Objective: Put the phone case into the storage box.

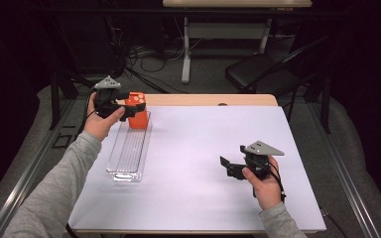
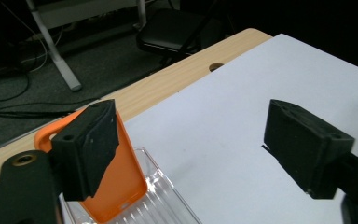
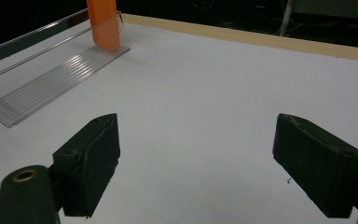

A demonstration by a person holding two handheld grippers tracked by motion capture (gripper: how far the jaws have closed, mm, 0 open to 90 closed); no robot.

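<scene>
White tabletop: orange phone case in clear tray, partly hidden by spread left claw; right claw spread, empty

Lab or recording studio setup, not a home. Dark blacked-out surroundings, wooden table covered by a white sheet as work surface. Top centre of the high view: loose cables on grey floor, a white adjustable desk frame; black folding chair at upper right.
</scene>
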